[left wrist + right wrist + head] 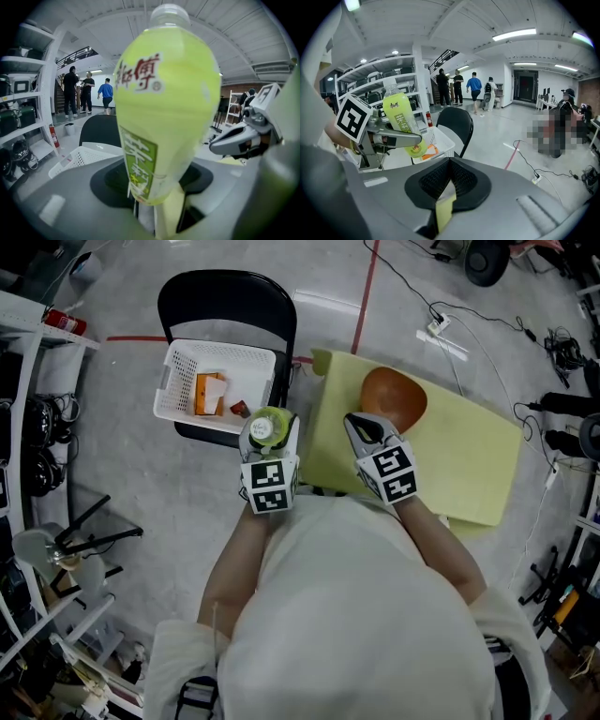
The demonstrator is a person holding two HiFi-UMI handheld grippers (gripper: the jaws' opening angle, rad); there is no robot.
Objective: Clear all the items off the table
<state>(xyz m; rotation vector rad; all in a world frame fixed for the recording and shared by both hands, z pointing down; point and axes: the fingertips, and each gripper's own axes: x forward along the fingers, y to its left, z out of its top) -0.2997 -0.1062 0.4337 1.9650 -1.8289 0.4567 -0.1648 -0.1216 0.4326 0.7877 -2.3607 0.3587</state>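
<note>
A yellow table bears a brown bowl. Beside it, a black chair carries a white basket. The left gripper pinches a green bottle between basket and table. The right gripper is closed and empty beside the bowl.

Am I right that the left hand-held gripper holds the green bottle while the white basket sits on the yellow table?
No: the head view shows the white basket on the black chair, not the yellow table. The left hand-held gripper does hold the green bottle.
</note>
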